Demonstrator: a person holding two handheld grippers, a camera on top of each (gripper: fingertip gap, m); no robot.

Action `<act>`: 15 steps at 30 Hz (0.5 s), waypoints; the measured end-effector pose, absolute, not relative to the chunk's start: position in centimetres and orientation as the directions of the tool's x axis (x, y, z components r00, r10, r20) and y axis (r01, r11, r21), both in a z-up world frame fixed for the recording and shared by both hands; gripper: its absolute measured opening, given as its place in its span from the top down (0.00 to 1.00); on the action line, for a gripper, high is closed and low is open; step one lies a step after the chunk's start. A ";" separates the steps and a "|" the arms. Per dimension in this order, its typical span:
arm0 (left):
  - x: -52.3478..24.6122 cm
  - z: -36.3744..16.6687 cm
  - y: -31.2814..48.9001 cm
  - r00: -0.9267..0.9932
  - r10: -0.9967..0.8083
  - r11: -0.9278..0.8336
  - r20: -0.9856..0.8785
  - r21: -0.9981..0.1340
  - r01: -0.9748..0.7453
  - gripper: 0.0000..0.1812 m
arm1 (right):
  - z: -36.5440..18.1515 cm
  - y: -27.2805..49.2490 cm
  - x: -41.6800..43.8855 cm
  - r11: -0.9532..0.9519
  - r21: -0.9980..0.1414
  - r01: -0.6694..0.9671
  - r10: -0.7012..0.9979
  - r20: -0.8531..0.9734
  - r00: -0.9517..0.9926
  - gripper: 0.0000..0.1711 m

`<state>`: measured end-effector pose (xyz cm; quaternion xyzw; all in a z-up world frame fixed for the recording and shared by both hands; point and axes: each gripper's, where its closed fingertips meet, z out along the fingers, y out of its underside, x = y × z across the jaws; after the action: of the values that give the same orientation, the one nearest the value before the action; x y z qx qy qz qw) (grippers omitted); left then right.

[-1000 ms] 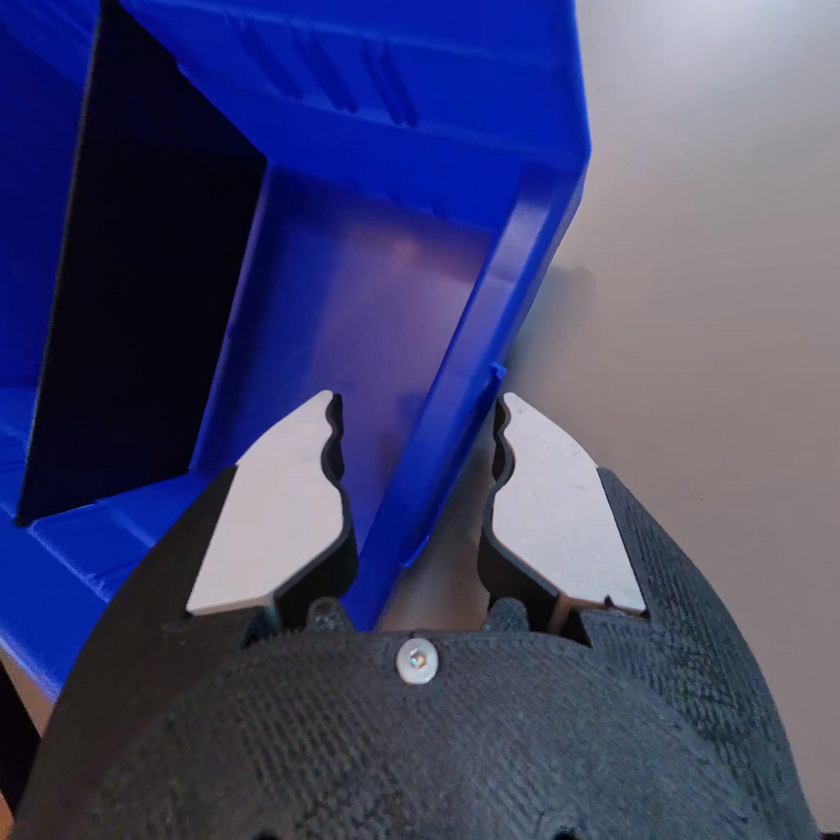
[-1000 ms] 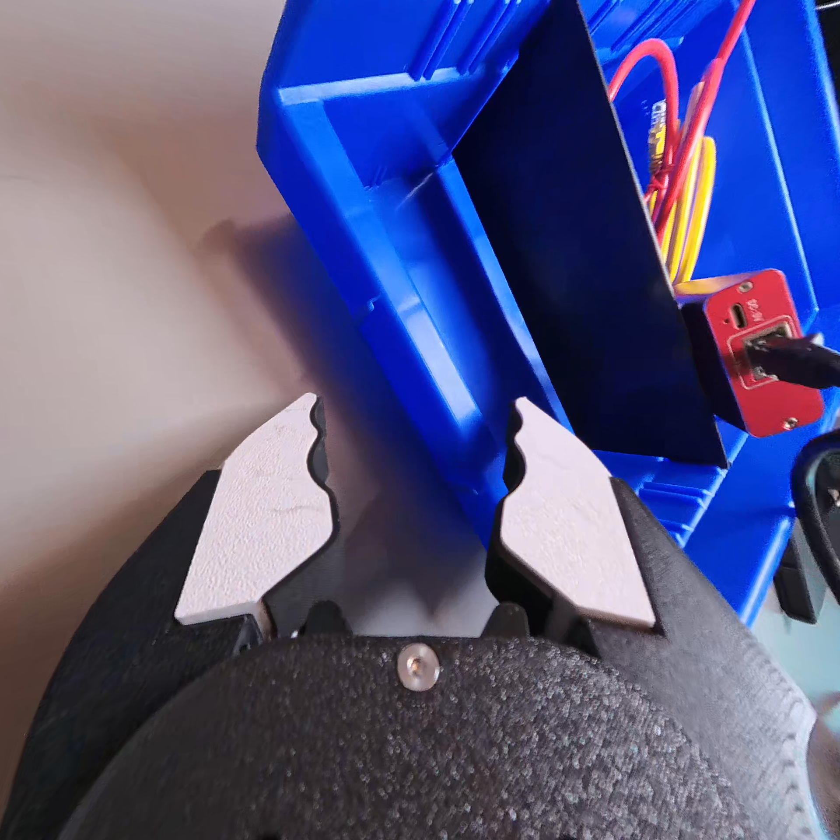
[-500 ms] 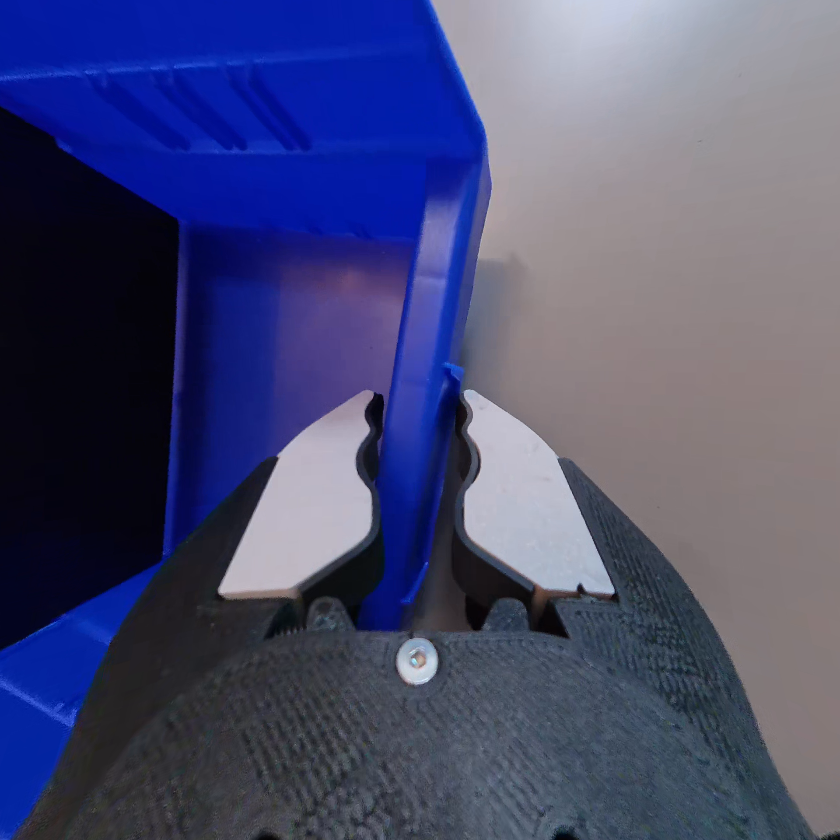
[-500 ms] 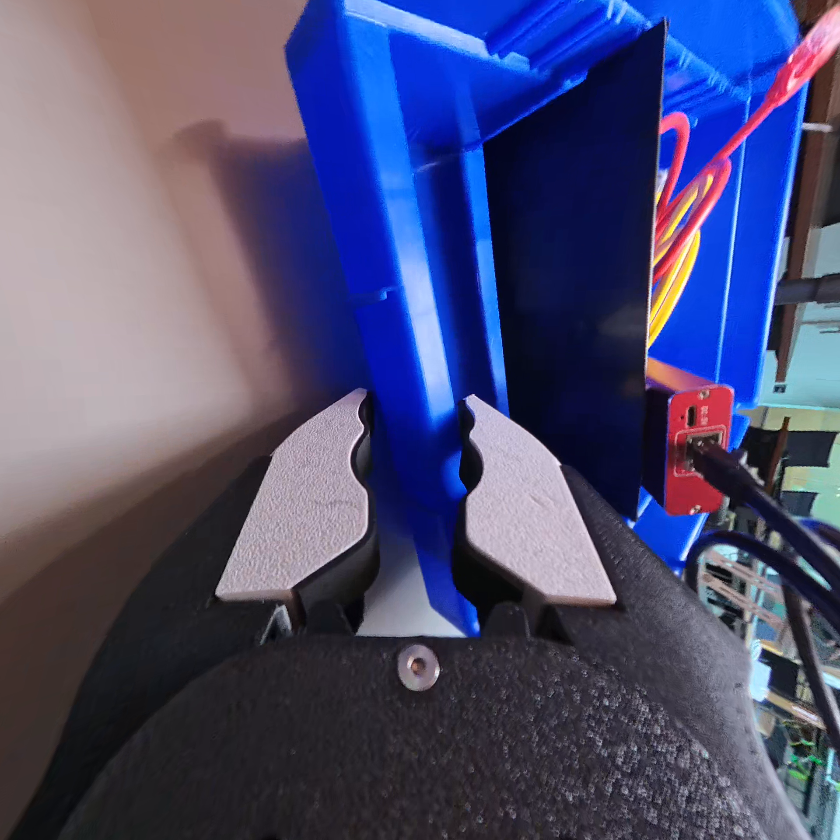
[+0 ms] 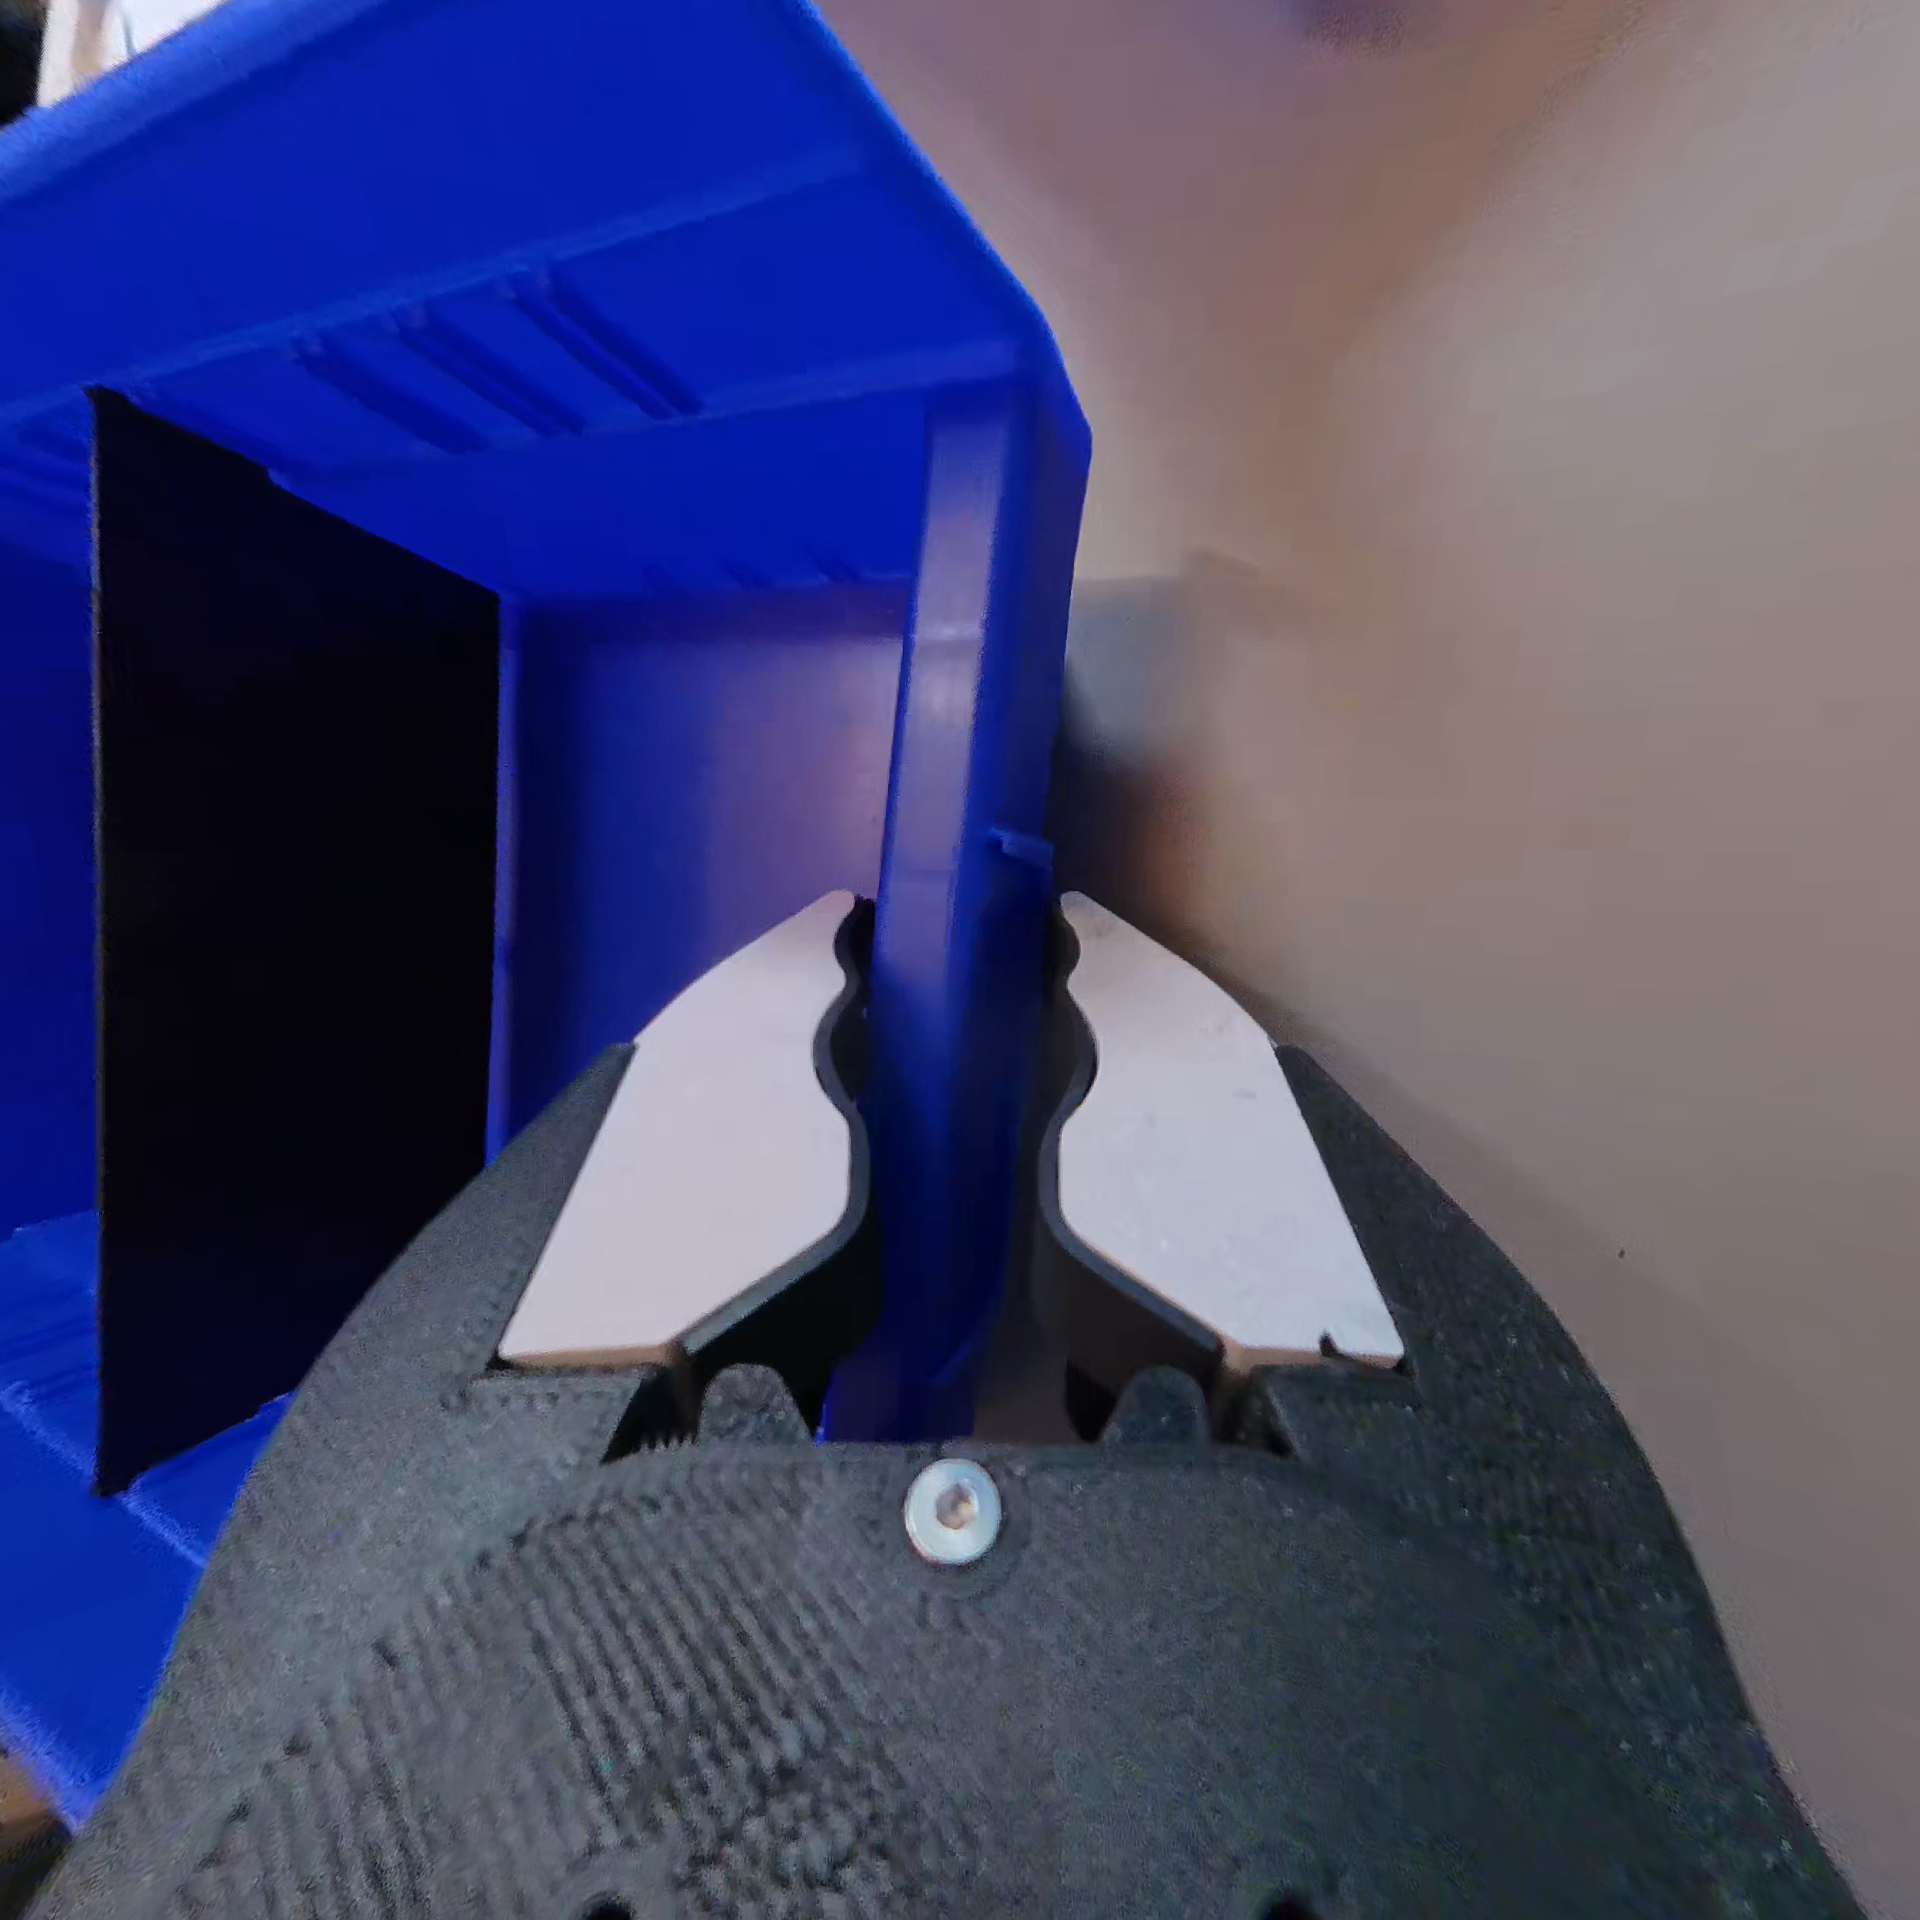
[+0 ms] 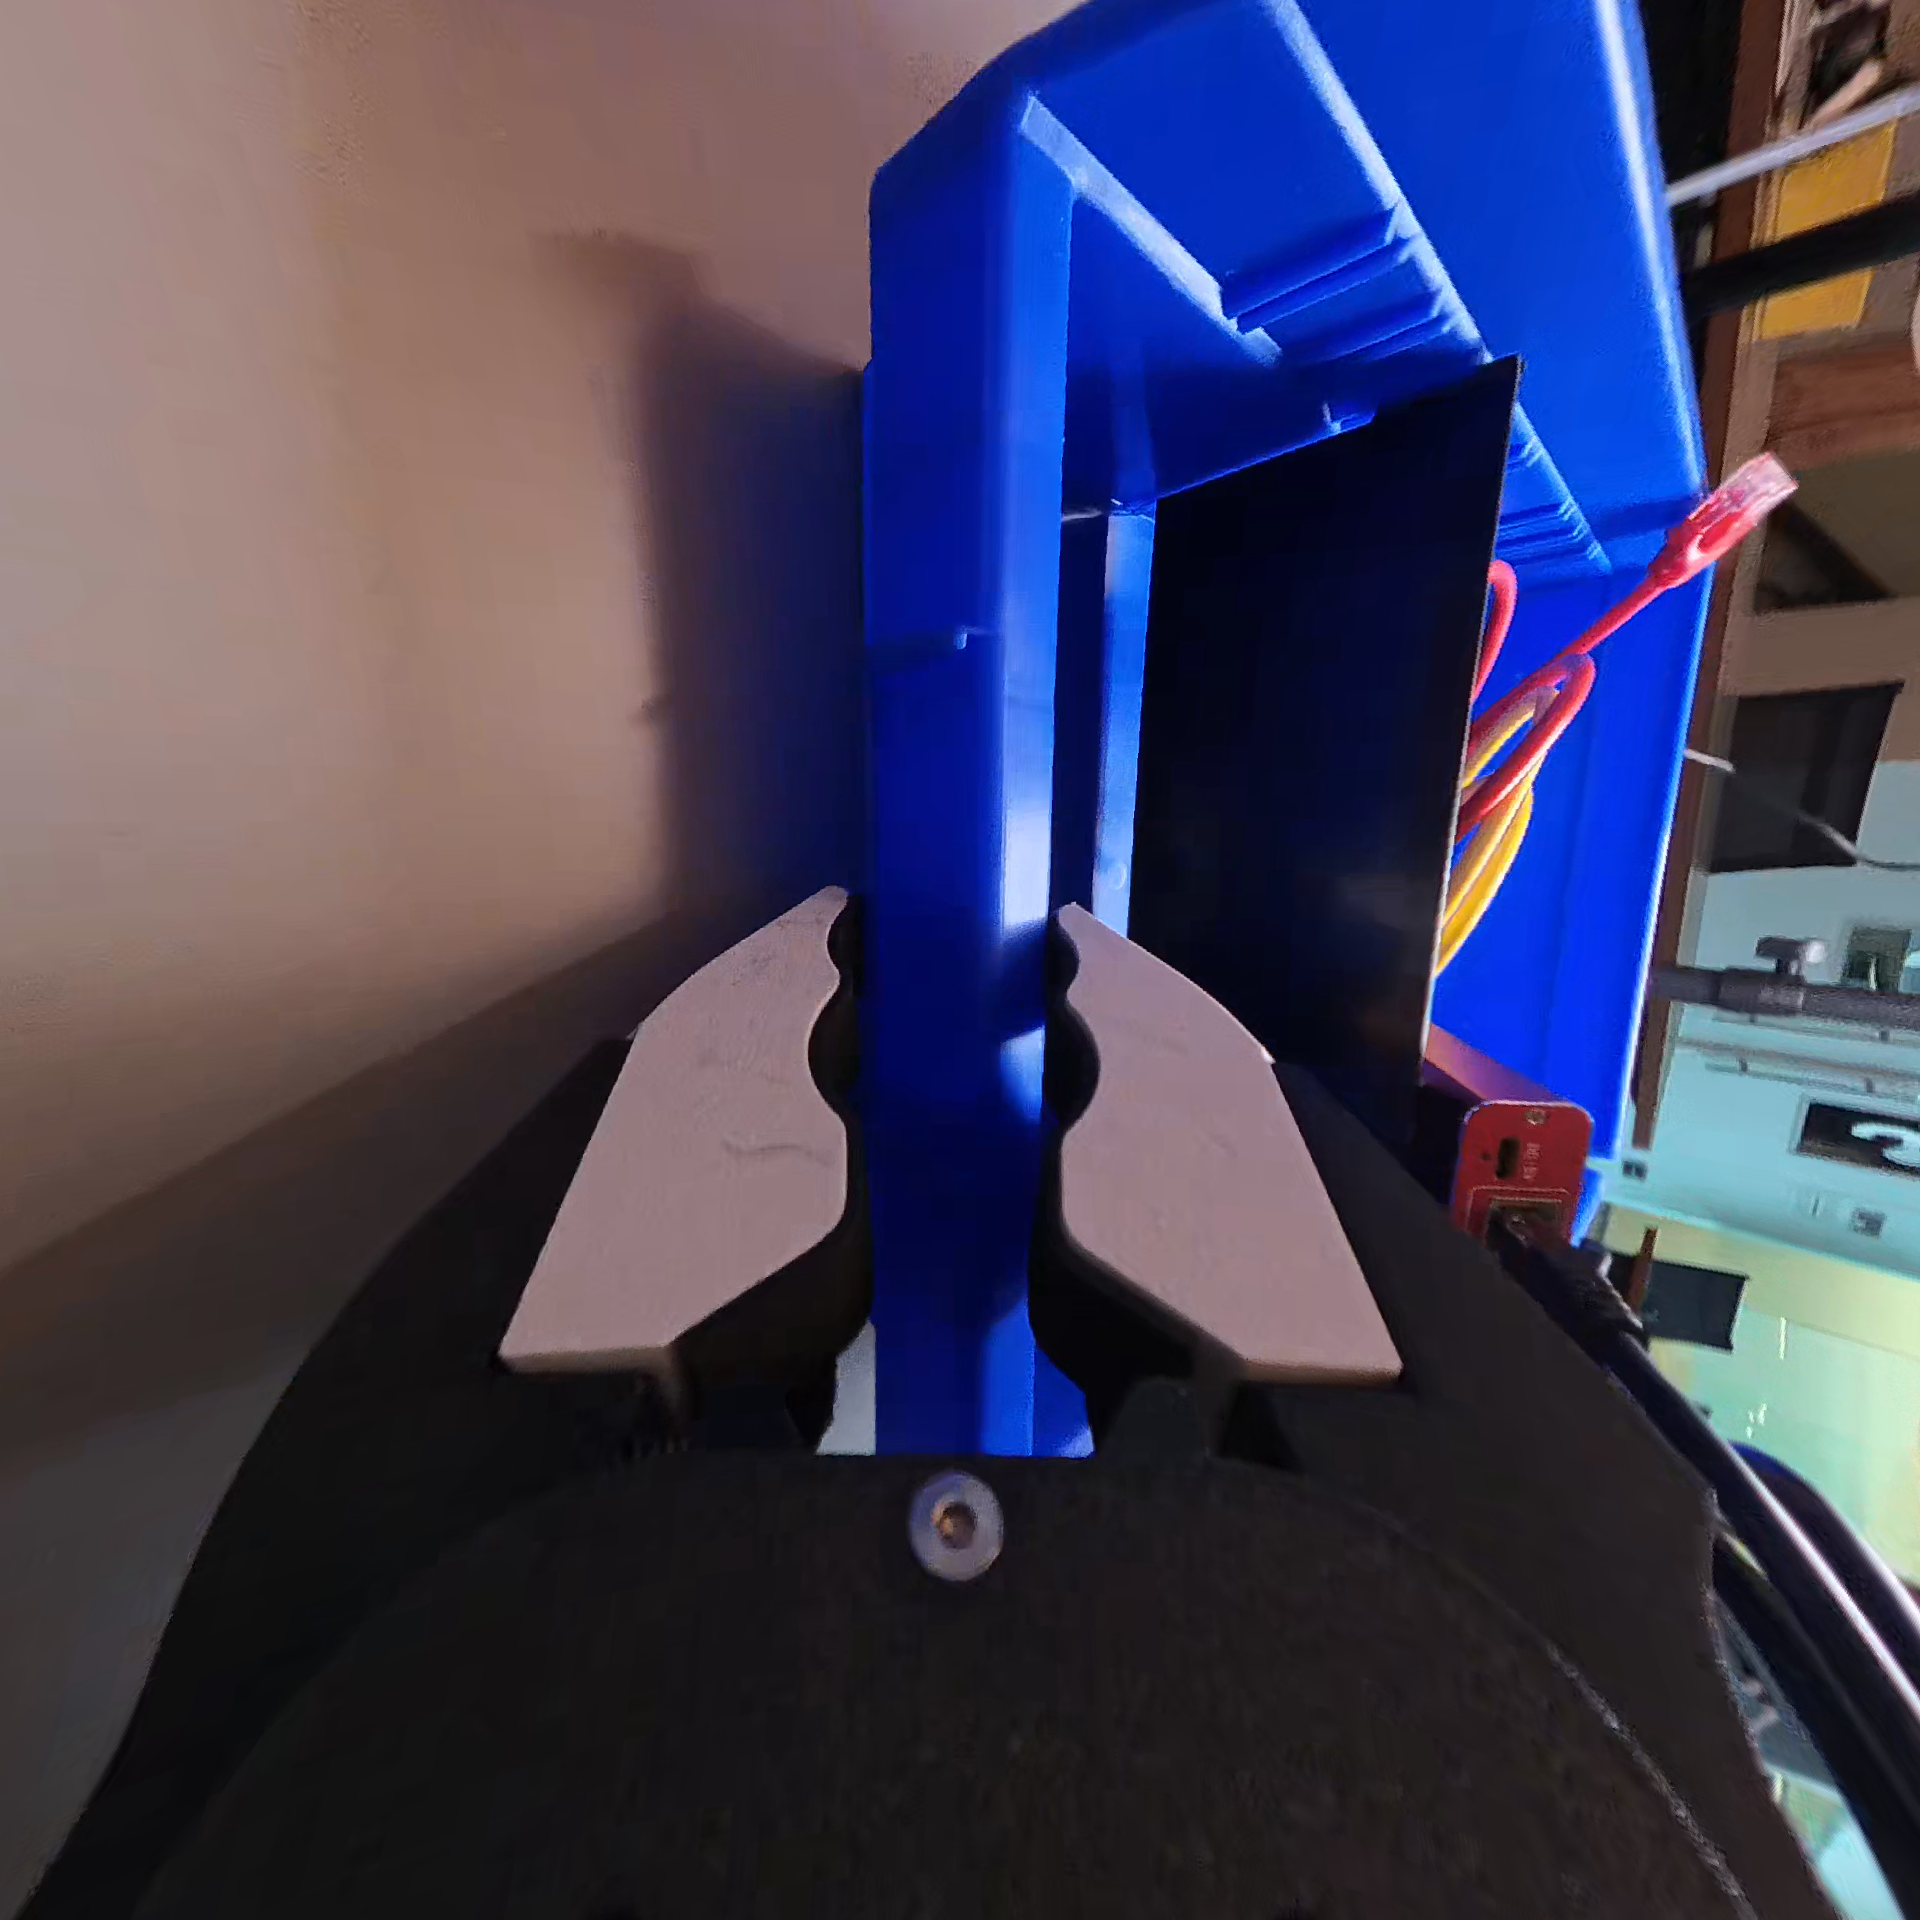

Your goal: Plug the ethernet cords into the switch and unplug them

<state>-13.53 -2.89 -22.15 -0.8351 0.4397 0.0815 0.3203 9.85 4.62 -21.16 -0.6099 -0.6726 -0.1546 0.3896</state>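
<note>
small white markings on the red switch (image 6: 1523, 1172), perhaps lettering, too blurred to read

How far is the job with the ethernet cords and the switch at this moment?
Early. Done: nothing plugged by the grippers; the red cord has its plug free beside the yellow cord. In hand: left gripper and right gripper each clamp a wall of the blue bin. Left: plugging cords into the red switch, then unplugging.

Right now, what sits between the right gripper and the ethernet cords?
In the right wrist view: the blue bin's side wall clamped in the right gripper, then the black divider; the cords lie behind it.
</note>
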 end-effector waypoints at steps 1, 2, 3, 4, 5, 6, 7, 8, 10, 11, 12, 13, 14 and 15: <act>-13.1 -22.1 -2.8 0.575 -0.688 -0.376 -0.442 -0.461 -0.804 0.83 | -21.2 3.8 9.8 0.233 -0.273 0.933 0.700 0.714 0.034 0.81; -12.8 -22.0 -2.7 0.547 -0.691 -0.339 -0.473 -0.455 -0.823 0.83 | -21.1 3.0 9.7 0.262 -0.283 0.923 0.698 0.716 0.022 0.81; -12.6 -21.9 -2.6 0.518 -0.692 -0.302 -0.504 -0.449 -0.841 0.83 | -21.1 2.3 9.8 0.291 -0.292 0.911 0.694 0.720 0.009 0.81; -12.5 -21.8 -2.5 0.491 -0.691 -0.267 -0.531 -0.444 -0.855 0.83 | -21.1 1.7 9.9 0.316 -0.297 0.901 0.690 0.724 -0.004 0.81; -12.6 -21.7 -2.4 0.467 -0.687 -0.232 -0.557 -0.441 -0.867 0.83 | -21.1 1.2 10.2 0.334 -0.301 0.893 0.683 0.730 -0.010 0.81; -12.7 -21.7 -2.3 0.449 -0.683 -0.202 -0.576 -0.442 -0.874 0.83 | -21.1 0.8 10.5 0.352 -0.305 0.885 0.673 0.740 -0.013 0.81; -12.9 -21.6 -2.3 0.440 -0.683 -0.183 -0.583 -0.447 -0.876 0.83 | -21.1 0.5 10.7 0.377 -0.304 0.875 0.661 0.750 -0.023 0.80; -12.9 -21.6 -2.4 0.432 -0.691 -0.169 -0.580 -0.451 -0.876 0.82 | -21.1 0.1 11.0 0.402 -0.307 0.863 0.650 0.759 -0.033 0.80; -12.7 -21.6 -2.7 0.403 -0.713 -0.138 -0.573 -0.449 -0.883 0.83 | -20.9 -0.4 11.5 0.428 -0.324 0.844 0.639 0.769 -0.029 0.80; -12.4 -21.6 -2.9 0.389 -0.719 -0.119 -0.577 -0.450 -0.885 0.83 | -20.7 -0.7 11.8 0.430 -0.339 0.837 0.637 0.770 -0.015 0.79; -12.1 -21.6 -3.0 0.378 -0.723 -0.102 -0.578 -0.451 -0.887 0.83 | -20.4 -1.0 12.0 0.429 -0.366 0.826 0.641 0.768 0.007 0.79; -11.7 -21.6 -3.0 0.369 -0.726 -0.091 -0.580 -0.452 -0.888 0.83 | -19.7 -1.4 12.1 0.428 -0.411 0.805 0.648 0.760 0.044 0.77; -11.2 -21.5 -2.9 0.363 -0.725 -0.081 -0.586 -0.451 -0.889 0.83 | -18.7 -1.9 12.1 0.412 -0.480 0.775 0.665 0.740 0.105 0.75; -10.7 -21.5 -2.7 0.357 -0.720 -0.072 -0.594 -0.448 -0.891 0.82 | -17.2 -2.4 12.2 0.392 -0.568 0.724 0.682 0.707 0.185 0.75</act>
<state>-10.70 -2.69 -21.52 -0.7241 0.5564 0.1085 0.3929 12.21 -2.35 -17.25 -0.5509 -0.6380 -0.0194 0.5377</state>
